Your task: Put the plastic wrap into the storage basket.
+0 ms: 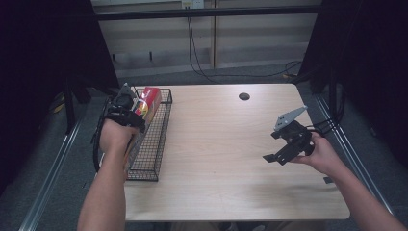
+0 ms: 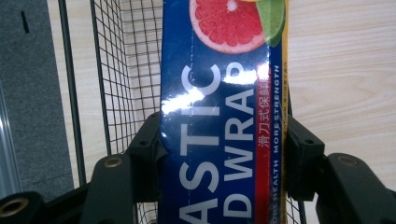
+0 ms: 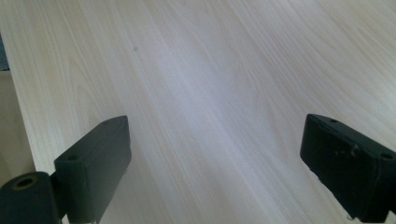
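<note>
1 box of plastic wrap [image 2: 219, 121] at the left of the table. 1 black wire basket [image 1: 154, 144] along the left edge. 1 wooden table [image 1: 226, 159]. 2 grippers: left gripper [image 2: 224, 158], right gripper [image 3: 215, 163]. 1 round hole [image 1: 244, 96] far in the tabletop.

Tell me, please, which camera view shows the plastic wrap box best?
The left gripper view: the plastic wrap box sits close up between the left gripper jaws, its lettering readable. The high view shows it small, red end up, over the wire basket, partly behind the hand. The right gripper view looks at bare table.
</note>
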`<act>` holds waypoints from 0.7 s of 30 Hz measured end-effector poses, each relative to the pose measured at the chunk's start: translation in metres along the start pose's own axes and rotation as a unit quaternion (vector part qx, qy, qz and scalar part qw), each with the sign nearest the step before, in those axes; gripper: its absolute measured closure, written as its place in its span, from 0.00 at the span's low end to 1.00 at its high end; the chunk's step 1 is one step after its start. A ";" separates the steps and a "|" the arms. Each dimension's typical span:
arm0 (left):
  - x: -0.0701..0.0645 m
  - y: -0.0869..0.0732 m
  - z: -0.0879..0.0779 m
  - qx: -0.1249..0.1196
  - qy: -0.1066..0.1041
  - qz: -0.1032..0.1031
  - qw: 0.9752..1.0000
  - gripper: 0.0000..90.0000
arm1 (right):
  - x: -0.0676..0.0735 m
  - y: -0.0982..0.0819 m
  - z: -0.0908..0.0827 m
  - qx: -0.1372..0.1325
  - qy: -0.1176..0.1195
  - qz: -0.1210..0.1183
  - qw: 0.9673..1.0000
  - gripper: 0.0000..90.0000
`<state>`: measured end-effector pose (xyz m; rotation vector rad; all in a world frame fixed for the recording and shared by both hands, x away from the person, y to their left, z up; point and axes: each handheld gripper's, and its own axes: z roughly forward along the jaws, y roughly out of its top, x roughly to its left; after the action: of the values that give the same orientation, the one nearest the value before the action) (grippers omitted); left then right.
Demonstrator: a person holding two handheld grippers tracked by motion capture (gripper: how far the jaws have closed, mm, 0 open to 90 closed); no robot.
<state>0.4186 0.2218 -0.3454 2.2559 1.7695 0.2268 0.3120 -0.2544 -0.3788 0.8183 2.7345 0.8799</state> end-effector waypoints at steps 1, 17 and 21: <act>0.001 -0.001 0.001 0.000 0.003 -0.002 1.000 0.49 | 0.001 0.000 0.001 -0.002 -0.001 -0.001 1.000 0.10; 0.007 -0.004 0.013 -0.006 0.013 -0.034 0.999 0.48 | 0.002 -0.001 0.004 -0.001 0.002 -0.005 1.000 0.10; 0.007 -0.004 0.016 -0.007 0.013 -0.043 0.999 0.48 | 0.003 -0.001 0.004 0.002 0.002 -0.004 1.000 0.10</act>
<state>0.4209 0.2276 -0.3624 2.1711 1.8667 0.2519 0.3108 -0.2515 -0.3829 0.8060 2.7424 0.8770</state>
